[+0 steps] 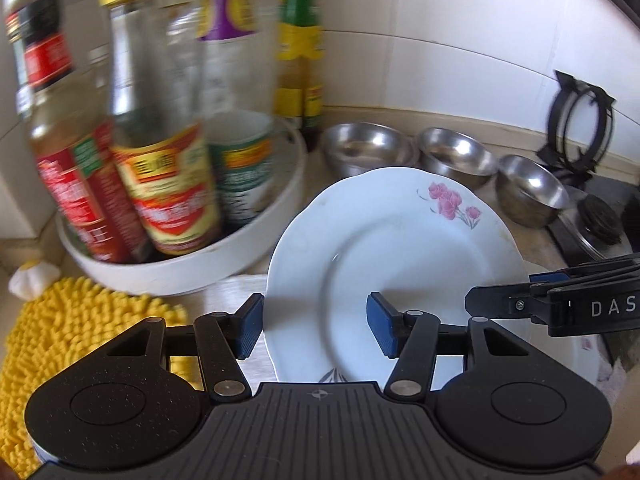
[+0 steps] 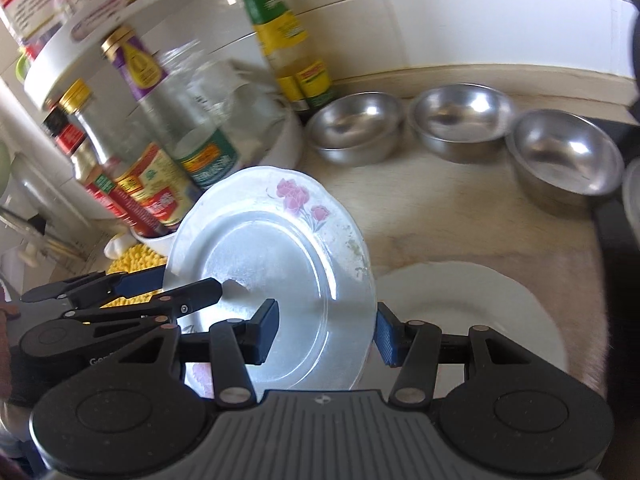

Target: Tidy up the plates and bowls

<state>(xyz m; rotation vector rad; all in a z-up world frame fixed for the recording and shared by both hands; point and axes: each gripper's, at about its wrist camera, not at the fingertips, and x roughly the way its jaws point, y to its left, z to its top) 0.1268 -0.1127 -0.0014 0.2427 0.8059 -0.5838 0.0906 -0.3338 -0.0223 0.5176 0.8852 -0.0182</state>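
A white plate with pink flowers (image 1: 396, 240) is held tilted above the counter; it also shows in the right wrist view (image 2: 272, 264). My left gripper (image 1: 316, 326) straddles its left rim with one pad on each face. My right gripper (image 2: 326, 332) straddles its right rim the same way, and it shows at the right of the left wrist view (image 1: 480, 306). A second white plate (image 2: 480, 312) lies flat on the counter under it. Three steel bowls (image 2: 356, 126) (image 2: 464, 118) (image 2: 568, 160) stand in a row at the back.
A white round tray (image 1: 240, 256) of sauce bottles stands at the left, with a tall green-labelled bottle (image 1: 300, 52) behind it. A yellow shaggy mat (image 1: 52, 344) lies at the front left. A gas stove (image 1: 592, 220) is at the right. A tiled wall stands behind.
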